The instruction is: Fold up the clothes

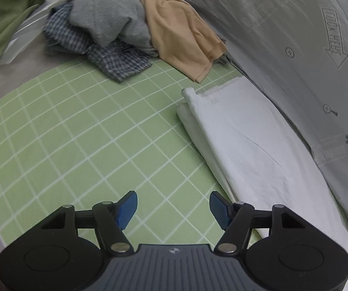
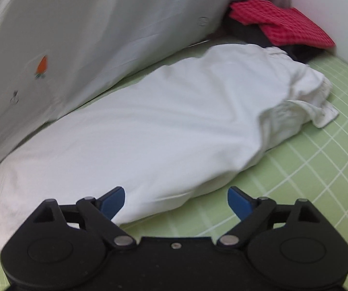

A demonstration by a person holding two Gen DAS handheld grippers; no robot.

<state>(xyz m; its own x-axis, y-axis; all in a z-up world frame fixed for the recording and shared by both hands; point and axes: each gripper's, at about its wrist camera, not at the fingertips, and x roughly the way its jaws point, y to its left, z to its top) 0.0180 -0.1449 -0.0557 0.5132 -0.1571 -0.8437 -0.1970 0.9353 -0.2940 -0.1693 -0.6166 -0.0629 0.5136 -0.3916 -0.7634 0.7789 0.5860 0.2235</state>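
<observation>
Folded white garment (image 1: 254, 145) lies lengthwise on the green checked mat (image 1: 77, 133), its far long edge just beside a pale grey sheet printed with carrots (image 1: 295, 48). Left gripper (image 1: 173, 205) hovers over the bare mat with jaws spread wide, grasping nothing; its right blue fingertip sits close to the garment's near edge. Right gripper (image 2: 176, 202) is likewise released, jaws wide apart, holding nothing; the white garment's (image 2: 149, 126) rounded near edge lies between and beyond its fingers. Unfolded pile at the mat's far end: tan garment (image 1: 178, 31) draped over grey garment (image 1: 111, 17), both on blue checked garment (image 1: 115, 58). Red checked cloth (image 2: 280, 24) lies beyond the garment's gathered end.
</observation>
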